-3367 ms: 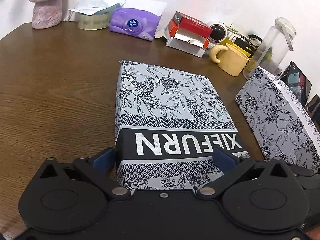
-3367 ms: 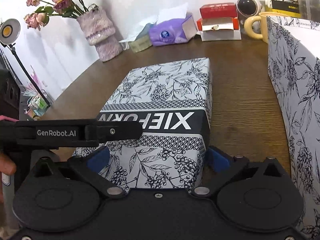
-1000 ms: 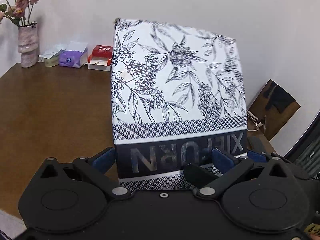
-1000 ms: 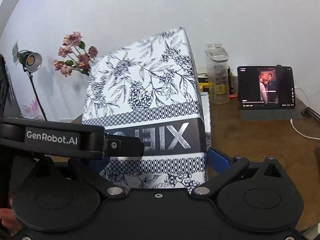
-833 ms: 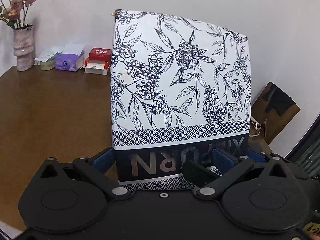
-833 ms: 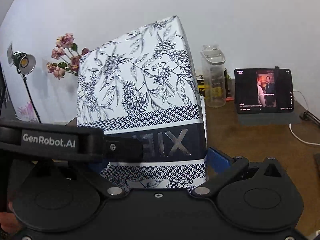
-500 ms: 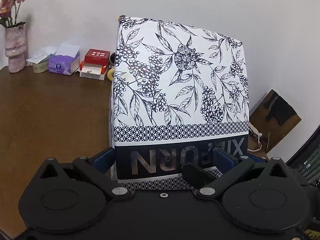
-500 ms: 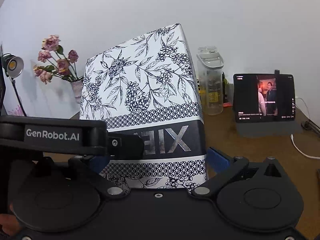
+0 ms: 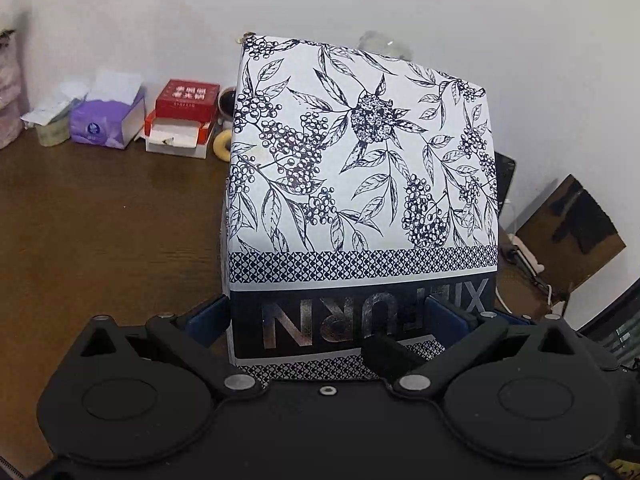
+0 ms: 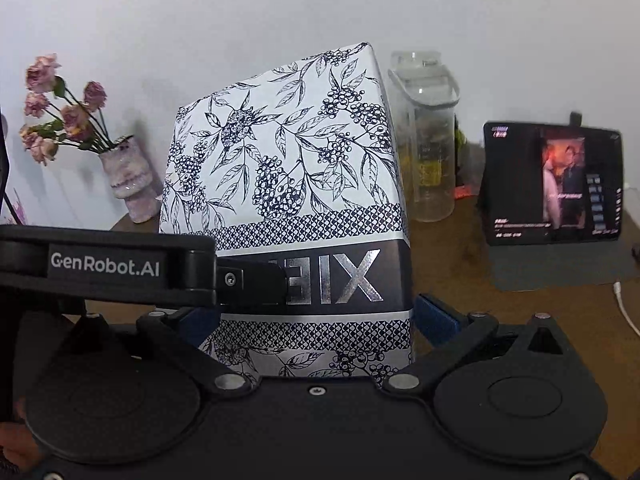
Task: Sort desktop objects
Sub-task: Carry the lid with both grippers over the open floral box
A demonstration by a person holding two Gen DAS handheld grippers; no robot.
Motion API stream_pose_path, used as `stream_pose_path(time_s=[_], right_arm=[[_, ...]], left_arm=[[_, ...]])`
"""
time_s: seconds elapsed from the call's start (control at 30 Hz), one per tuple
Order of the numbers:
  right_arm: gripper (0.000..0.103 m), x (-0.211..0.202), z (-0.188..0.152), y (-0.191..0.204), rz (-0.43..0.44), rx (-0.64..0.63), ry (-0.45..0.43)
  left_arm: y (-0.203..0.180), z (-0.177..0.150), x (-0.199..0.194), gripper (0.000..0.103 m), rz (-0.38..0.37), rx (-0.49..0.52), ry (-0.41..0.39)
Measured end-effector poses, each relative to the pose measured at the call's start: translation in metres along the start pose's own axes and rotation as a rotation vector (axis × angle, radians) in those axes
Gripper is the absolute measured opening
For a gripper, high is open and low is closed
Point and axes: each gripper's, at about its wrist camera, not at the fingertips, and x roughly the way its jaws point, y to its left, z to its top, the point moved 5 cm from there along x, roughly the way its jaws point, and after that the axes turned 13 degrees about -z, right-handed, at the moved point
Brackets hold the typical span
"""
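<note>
Above the brown wooden surface (image 9: pixel 100 240), both grippers' fingers (image 9: pixel 206 316) clamp the tilted white floral-printed cardboard box (image 9: pixel 360 184) at its dark band, apparently rigid, light, possibly glossy-slick.

Box (image 10: pixel 288 184) stands before the jug (image 10: pixel 426 136), tablet (image 10: pixel 554 184) to its right.

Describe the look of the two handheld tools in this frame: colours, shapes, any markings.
Both tools are matte black plastic. Each body carries two round disc housings, with angled black linkage arms and silver pivot screws leading to blue finger pads. The left tool shows no lettering in its own view. Seen from the right tool, the left tool's side bar reads "GenRobot.AI" in white.
</note>
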Motion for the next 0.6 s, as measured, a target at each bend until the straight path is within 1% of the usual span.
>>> stream_pose_path(time_s=[0.13, 0.3, 0.47, 0.6], right_arm=[[0.103, 0.03, 0.007, 0.012, 0.013, -0.01, 0.059], [0.103, 0.061, 0.008, 0.013, 0.033, 0.015, 0.125], [0.103, 0.079, 0.004, 0.012, 0.039, 0.031, 0.158], [0.103, 0.086, 0.002, 0.01, 0.048, 0.04, 0.173]], left_arm=[[0.016, 0.014, 0.022, 0.101, 0.019, -0.027, 0.043], [0.028, 0.022, 0.045, 0.101, 0.046, -0.041, 0.094], [0.038, 0.02, 0.059, 0.1, 0.047, -0.072, 0.135], [0.04, 0.018, 0.064, 0.1, 0.052, -0.081, 0.149]])
